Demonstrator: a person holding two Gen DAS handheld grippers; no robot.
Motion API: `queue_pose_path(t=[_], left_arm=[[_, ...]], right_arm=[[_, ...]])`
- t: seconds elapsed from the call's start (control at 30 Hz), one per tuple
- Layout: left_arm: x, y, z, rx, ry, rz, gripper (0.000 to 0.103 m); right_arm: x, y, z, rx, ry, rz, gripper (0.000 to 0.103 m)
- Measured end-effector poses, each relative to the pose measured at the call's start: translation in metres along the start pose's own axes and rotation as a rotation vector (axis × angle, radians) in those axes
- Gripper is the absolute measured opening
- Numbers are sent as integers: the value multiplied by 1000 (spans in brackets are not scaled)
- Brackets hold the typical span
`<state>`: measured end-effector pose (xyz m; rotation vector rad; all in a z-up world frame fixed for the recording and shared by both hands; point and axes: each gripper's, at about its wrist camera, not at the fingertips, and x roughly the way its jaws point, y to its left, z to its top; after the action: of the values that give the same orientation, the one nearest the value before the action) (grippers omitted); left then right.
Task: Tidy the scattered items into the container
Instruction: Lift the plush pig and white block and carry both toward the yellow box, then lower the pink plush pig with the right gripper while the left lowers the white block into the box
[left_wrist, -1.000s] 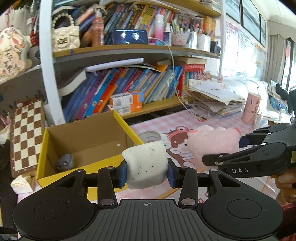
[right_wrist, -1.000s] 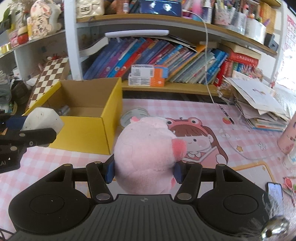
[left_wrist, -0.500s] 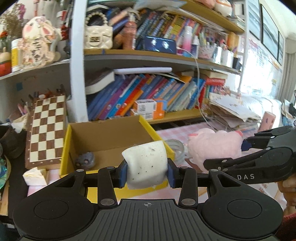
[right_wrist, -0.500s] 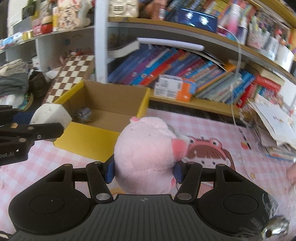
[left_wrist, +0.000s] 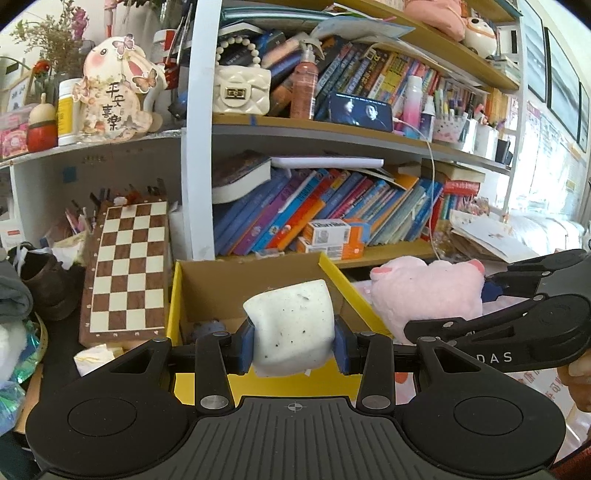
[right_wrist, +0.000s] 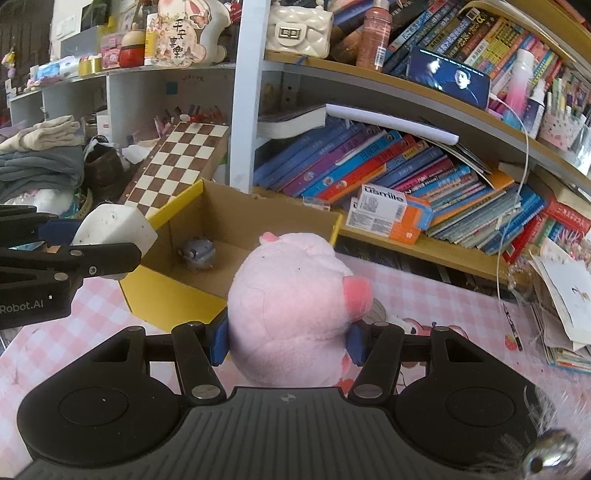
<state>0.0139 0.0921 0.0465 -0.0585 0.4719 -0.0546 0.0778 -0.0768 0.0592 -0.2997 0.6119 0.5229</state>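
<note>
My left gripper (left_wrist: 293, 345) is shut on a white speckled foam block (left_wrist: 291, 328), held above the near wall of the yellow cardboard box (left_wrist: 295, 386). The block also shows in the right wrist view (right_wrist: 110, 230). My right gripper (right_wrist: 288, 341) is shut on a pink plush pig (right_wrist: 291, 306), held just right of the box (right_wrist: 162, 299). The pig also shows in the left wrist view (left_wrist: 424, 295). A small grey plush toy (right_wrist: 199, 253) lies inside the box.
A bookshelf with leaning books (right_wrist: 369, 162) stands behind the box. A chessboard (left_wrist: 125, 266) leans to its left. A pink checkered mat (right_wrist: 461, 306) covers the desk. A stack of papers (right_wrist: 561, 295) lies at the right. Orange-white cartons (right_wrist: 388, 212) sit on the lower shelf.
Both grippers have risen and moved left toward the box, keeping their loads. The box now lies directly under the white block and beside the pig.
</note>
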Motion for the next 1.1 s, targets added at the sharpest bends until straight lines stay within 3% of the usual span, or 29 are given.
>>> queue_pose_path(t=[1.1], left_arm=[[62,27,25,-5,23,27,40]], right_arm=[[75,1,42,-18,20,73,57]])
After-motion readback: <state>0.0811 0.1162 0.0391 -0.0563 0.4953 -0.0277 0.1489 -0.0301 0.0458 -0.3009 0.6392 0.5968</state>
